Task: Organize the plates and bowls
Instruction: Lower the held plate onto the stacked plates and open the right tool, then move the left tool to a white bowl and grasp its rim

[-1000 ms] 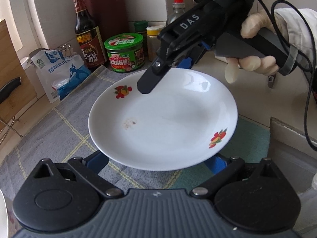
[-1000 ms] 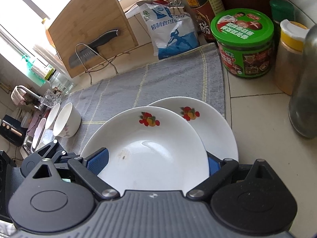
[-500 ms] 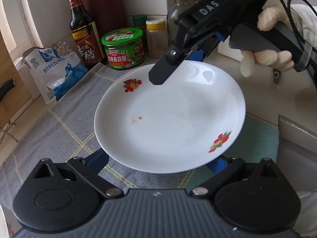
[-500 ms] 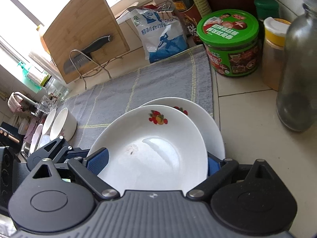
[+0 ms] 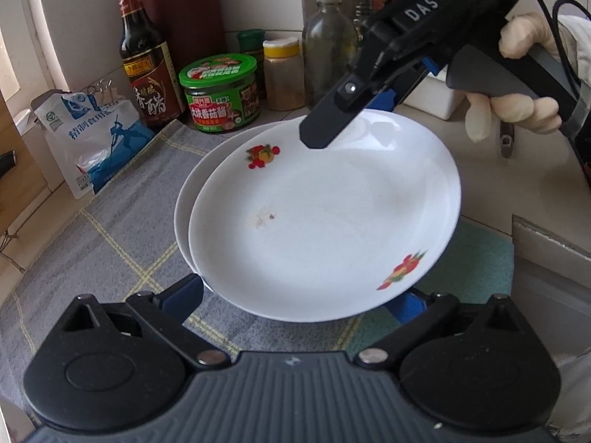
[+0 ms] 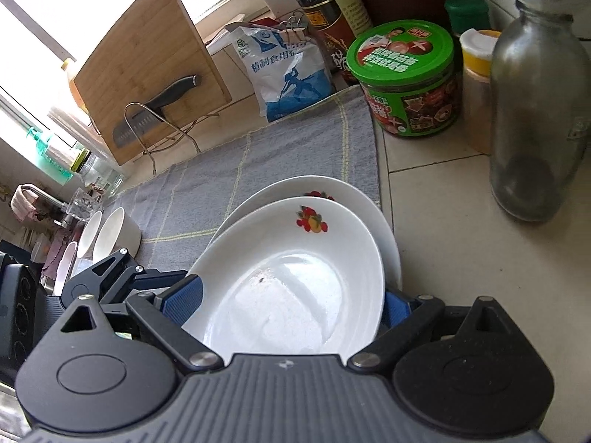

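Observation:
A white plate with fruit prints [image 5: 325,217] is held tilted just above a second matching plate [image 5: 195,181] that lies on the grey cloth [image 5: 110,236]. My right gripper [image 5: 332,125] is shut on the upper plate's far rim; in its own view that plate [image 6: 291,280] fills the jaws over the lower plate [image 6: 384,232]. My left gripper [image 5: 303,302] sits at the plate's near rim, its blue pads [image 5: 184,293] spread wide on either side. Two white bowls [image 6: 110,232] stand on the cloth's left end.
A green-lidded jar [image 5: 221,92], vinegar bottle [image 5: 147,59], glass bottle [image 6: 535,110], spice jar [image 5: 282,74] and salt bag [image 5: 92,140] line the back. A cutting board with a knife [image 6: 147,59] leans at the left. A box edge [image 5: 546,243] is at the right.
The held plate has moved back over the lower plate and come down close to it. The right gripper still grips its far rim.

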Available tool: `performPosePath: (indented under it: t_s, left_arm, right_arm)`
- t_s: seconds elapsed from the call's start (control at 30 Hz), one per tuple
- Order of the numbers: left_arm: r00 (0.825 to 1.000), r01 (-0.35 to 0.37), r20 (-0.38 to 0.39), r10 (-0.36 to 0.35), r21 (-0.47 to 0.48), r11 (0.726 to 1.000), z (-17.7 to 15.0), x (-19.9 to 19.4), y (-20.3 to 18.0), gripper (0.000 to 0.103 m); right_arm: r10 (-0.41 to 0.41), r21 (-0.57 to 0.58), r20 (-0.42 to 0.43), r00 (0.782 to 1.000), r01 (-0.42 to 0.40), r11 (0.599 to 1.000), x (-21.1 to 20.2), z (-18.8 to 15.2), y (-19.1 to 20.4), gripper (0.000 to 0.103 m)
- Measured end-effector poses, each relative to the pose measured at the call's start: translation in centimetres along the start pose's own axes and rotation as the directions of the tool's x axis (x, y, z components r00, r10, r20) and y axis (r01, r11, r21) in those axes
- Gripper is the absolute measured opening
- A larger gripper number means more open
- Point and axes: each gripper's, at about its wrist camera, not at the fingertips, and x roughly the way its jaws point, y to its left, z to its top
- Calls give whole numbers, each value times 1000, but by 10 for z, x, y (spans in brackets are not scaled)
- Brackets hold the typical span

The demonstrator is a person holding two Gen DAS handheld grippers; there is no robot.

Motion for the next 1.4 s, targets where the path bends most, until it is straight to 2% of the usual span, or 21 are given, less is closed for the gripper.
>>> performPosePath:
  t_s: [0.2, 0.67, 0.73, 1.0, 1.17, 1.33, 1.4]
  left_arm:
    - [1000, 1, 8, 0, -9, 1000, 0, 0, -1, 102]
    - [999, -5, 34, 7, -39, 999, -4, -3, -4, 102]
    - [999, -4, 43, 6, -49, 999, -4, -4, -4, 102]
    - [993, 22, 118, -11, -92, 995, -6, -20, -3, 102]
    - [980, 35, 198, -3, -159, 987, -9, -41, 5, 102]
    - [969, -19, 238, 71, -213, 977, -9, -60, 15, 102]
    - [962, -53, 248, 113, -235, 971, -10, -67, 17, 102]
  right_arm:
    - [-27, -6, 12, 1000, 27, 1000, -7, -1, 3, 99]
    - [-150, -42, 5, 989, 150, 988, -14, -10, 14, 99]
    - [-136, -51, 21, 990, 137, 989, -17, -11, 17, 100]
    - [-203, -131, 86, 975, 213, 968, -18, -10, 43, 103]
    - [-224, -222, 140, 965, 250, 942, -16, -11, 67, 103]
    - [-248, -316, 243, 938, 318, 894, -12, -13, 88, 103]
    - [-229, -333, 247, 941, 305, 892, -8, -11, 92, 103]
